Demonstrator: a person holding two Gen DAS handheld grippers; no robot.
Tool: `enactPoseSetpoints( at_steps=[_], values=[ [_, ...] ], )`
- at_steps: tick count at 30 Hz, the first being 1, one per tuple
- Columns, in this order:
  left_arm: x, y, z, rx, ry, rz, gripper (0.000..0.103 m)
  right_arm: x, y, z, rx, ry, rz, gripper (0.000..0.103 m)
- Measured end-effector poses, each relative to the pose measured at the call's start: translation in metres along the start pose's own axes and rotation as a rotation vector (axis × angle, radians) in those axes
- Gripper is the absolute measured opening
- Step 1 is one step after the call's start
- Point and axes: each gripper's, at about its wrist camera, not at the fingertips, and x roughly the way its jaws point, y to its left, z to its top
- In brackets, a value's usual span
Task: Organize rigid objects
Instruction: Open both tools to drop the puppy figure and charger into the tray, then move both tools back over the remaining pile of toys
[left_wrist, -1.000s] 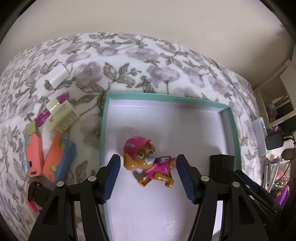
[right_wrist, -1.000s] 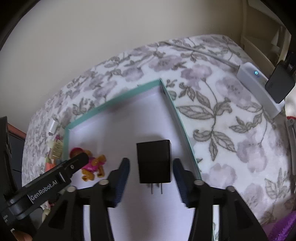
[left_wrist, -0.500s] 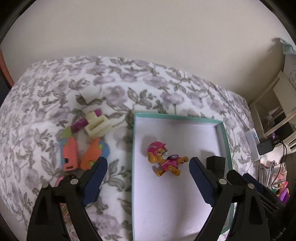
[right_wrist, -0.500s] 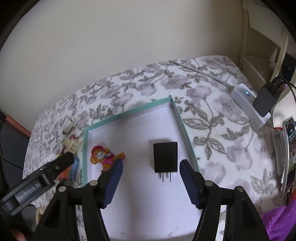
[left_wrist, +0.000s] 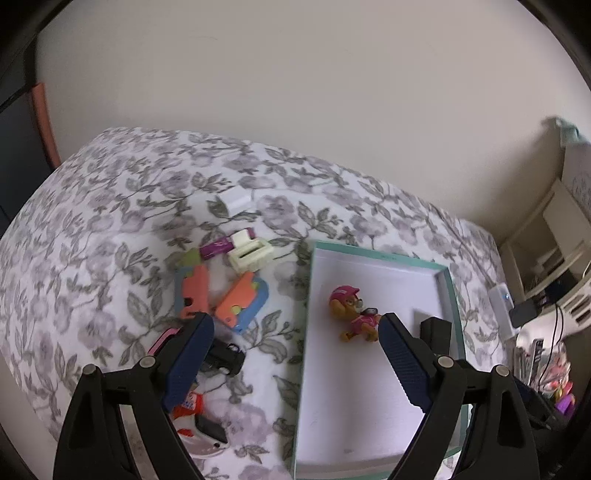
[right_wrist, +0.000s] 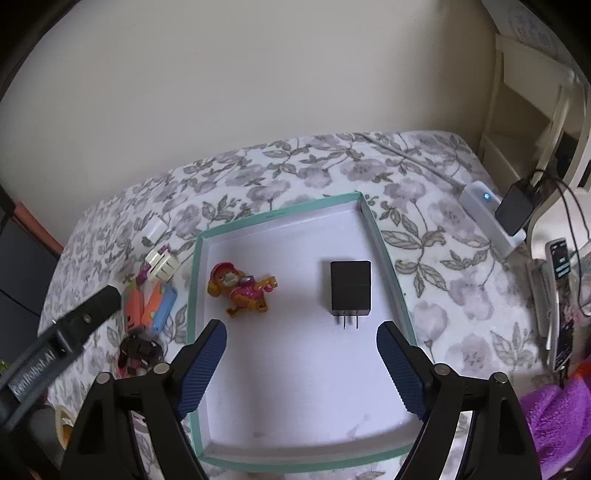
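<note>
Left gripper (left_wrist: 295, 332) jaws spread wide, nothing between them. Right gripper (right_wrist: 301, 341) jaws have just been opening, also empty. Both above the teal tray (right_wrist: 389, 266): toy pup (right_wrist: 240, 286) and black charger (right_wrist: 350, 288) lie inside, apart. Remaining toys (left_wrist: 221, 291) on the floral bedspread (left_wrist: 110, 229) left of the tray.

Plain cream wall (left_wrist: 295, 92), floral bedspread (left_wrist: 92, 240)

Toy dog (right_wrist: 242, 286) and charger (right_wrist: 350, 288) in the tray (right_wrist: 391, 273) (dog left, charger right, well apart), loose toys (right_wrist: 149, 299) on the bedspread (right_wrist: 443, 295) left of the tray
</note>
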Motion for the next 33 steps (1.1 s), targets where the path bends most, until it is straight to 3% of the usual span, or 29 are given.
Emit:
enactPoseSetpoints(
  at_steps=[5, 9, 14, 15, 16, 22, 33],
  values=[
    [-0.017, 0.016, -0.008, -0.027, -0.057, 0.025, 0.091, -0.011, 0.009, -0.010, -0.028, -0.020, 0.003, 0.087],
    [-0.029, 0.025, -0.014, -0.018, -0.106, 0.063, 0.091, -0.017, 0.013, -0.017, -0.037, -0.034, 0.001, 0.099],
    [-0.035, 0.044, -0.021, -0.043, -0.151, 0.103, 0.092, -0.016, 0.020, -0.021, -0.052, -0.029, 0.008, 0.099],
    [-0.035, 0.050, -0.022, -0.059, -0.150, 0.102, 0.093, -0.015, 0.022, -0.021, -0.056, -0.029, 0.008, 0.099],
    [-0.033, 0.055, -0.022, -0.069, -0.147, 0.104, 0.103, -0.014, 0.024, -0.021, -0.060, -0.028, 0.008, 0.099],
    [-0.020, 0.091, -0.024, -0.141, -0.049, 0.114, 0.103, -0.006, 0.042, -0.022, -0.086, -0.016, 0.030, 0.099],
    [0.003, 0.145, -0.035, -0.240, 0.135, 0.283, 0.103, 0.015, 0.118, -0.039, -0.224, 0.045, 0.135, 0.099]
  ],
)
